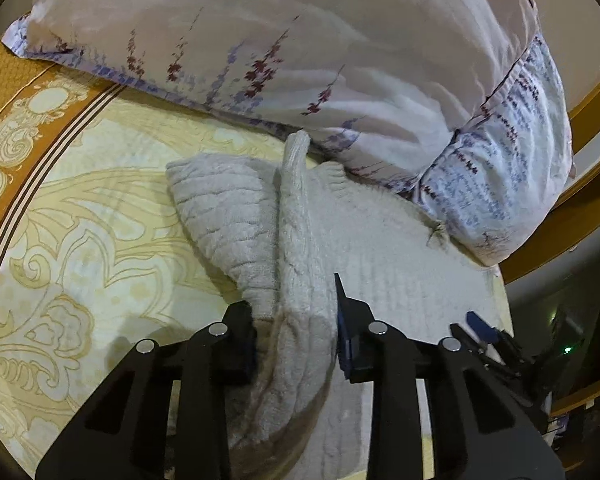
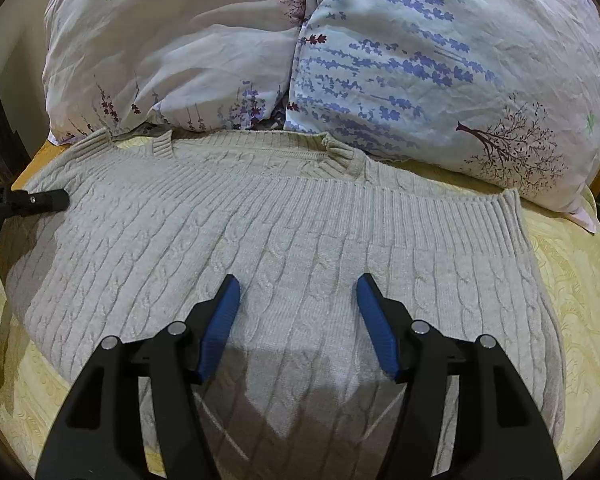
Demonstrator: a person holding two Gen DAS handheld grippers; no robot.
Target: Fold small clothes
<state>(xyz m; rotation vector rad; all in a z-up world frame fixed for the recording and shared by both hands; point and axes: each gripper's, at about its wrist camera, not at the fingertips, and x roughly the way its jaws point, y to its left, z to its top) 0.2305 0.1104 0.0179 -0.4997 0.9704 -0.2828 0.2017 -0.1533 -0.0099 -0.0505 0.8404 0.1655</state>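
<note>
A pale grey cable-knit sweater (image 2: 280, 220) lies flat on the bed, its ribbed hem toward the pillows. In the left wrist view a bunched fold of the sweater (image 1: 300, 240) runs up between the jaws of my left gripper (image 1: 298, 336), and the pads press on it from both sides. That left gripper (image 2: 40, 200) also shows at the sweater's left edge in the right wrist view. My right gripper (image 2: 298, 300) hovers over the middle of the sweater, open, with nothing between its blue pads. The tip of the right gripper (image 1: 480, 328) shows low at the right of the left wrist view.
Two big floral pillows (image 2: 420, 60) lie just behind the sweater and touch its far edge; one pillow (image 1: 300, 40) fills the top of the left view. A yellow patterned bedspread (image 1: 80, 220) covers the bed. A wooden bed frame (image 1: 580, 200) runs at the right.
</note>
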